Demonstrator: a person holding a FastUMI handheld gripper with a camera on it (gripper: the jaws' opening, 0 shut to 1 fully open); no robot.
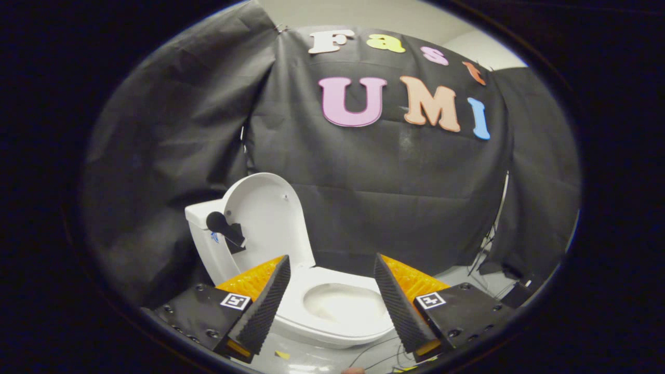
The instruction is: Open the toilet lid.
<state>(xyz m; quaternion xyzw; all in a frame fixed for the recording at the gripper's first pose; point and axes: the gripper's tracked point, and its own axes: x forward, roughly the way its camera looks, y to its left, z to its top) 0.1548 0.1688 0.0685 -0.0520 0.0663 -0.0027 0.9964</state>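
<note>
The two-finger gripper (331, 270) is seen with its fingers spread wide apart, and nothing is held or touched by either finger (266, 304). Between and just beyond the fingers, the white ceramic toilet (332, 324) is located, with its oval bowl opening (343, 302) exposed. The white rounded plastic toilet lid (267, 218) is raised and stands nearly upright, leaned back against the white rectangular cistern (200, 221), most of which is concealed behind it. The lid's lower edge is partly covered by the left finger, so the hinge cannot be made out. A black knob-ended handle piece (224, 227) is fixed at the lid's left edge; how it is attached cannot be determined. The near rim of the bowl is partly masked by both fingers, and the base of the toilet is cut off below them. The black cloth booth wall (395, 197) is hung behind the toilet, with a pale wall (363, 13) visible above it. A glossy grey floor (322, 358) is seen beneath the bowl, with thin dark cables (374, 350) lying across it near the right finger. Further dark cables (486, 249) hang at the right edge of the cloth; their ends cannot be traced.
</note>
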